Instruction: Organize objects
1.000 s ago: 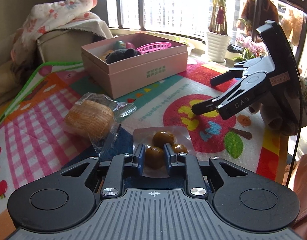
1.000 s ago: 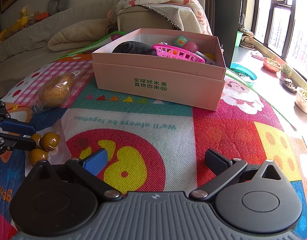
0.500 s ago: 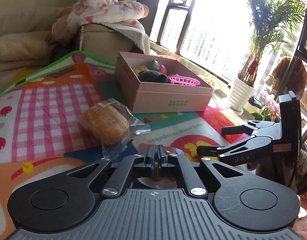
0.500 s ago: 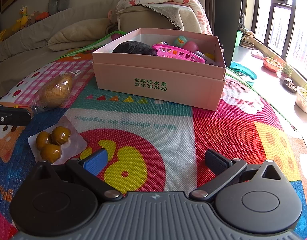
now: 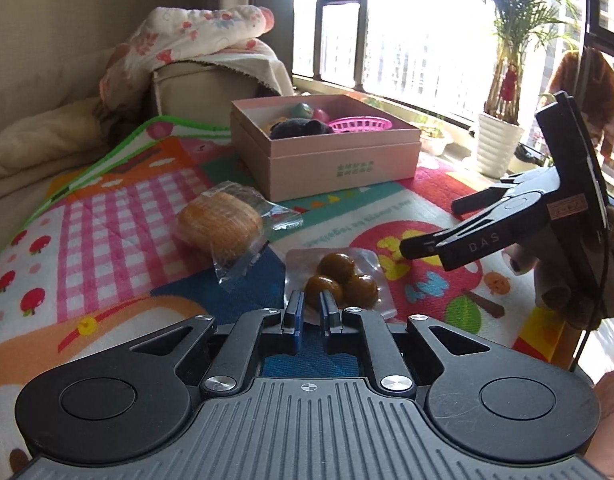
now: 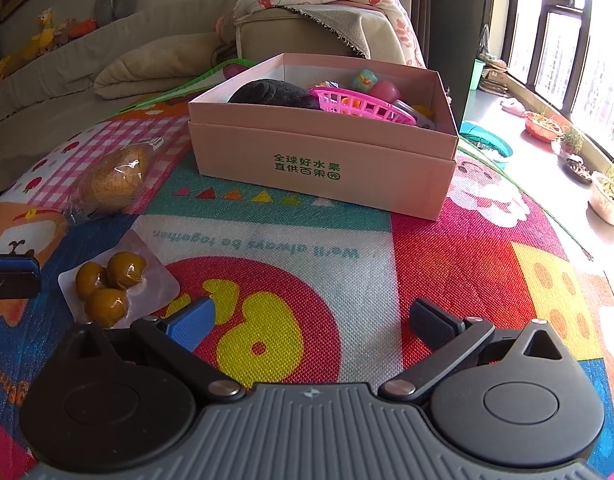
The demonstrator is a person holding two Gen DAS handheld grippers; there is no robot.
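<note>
A clear packet of three brown balls (image 5: 341, 280) lies on the colourful mat (image 5: 119, 232); it also shows in the right wrist view (image 6: 107, 284). My left gripper (image 5: 310, 307) has its jaws nearly closed with a small gap, just behind the packet and not holding it; its tip shows at the left edge of the right wrist view (image 6: 11, 276). A wrapped bread roll (image 5: 221, 224) lies to the left, also in the right wrist view (image 6: 115, 178). The pink box (image 6: 323, 160) holds toys. My right gripper (image 6: 311, 320) is open and empty over the mat.
The pink box (image 5: 327, 156) holds a pink basket (image 6: 359, 106), a dark plush item (image 6: 275, 94) and coloured toys. A sofa with blankets (image 5: 195, 40) stands behind. A potted plant (image 5: 501, 140) stands by the window. The mat's edge is on the right.
My left gripper let go of the packet of brown balls, which dropped back onto the mat, and pulled back slightly. The right gripper has stayed still and open.
</note>
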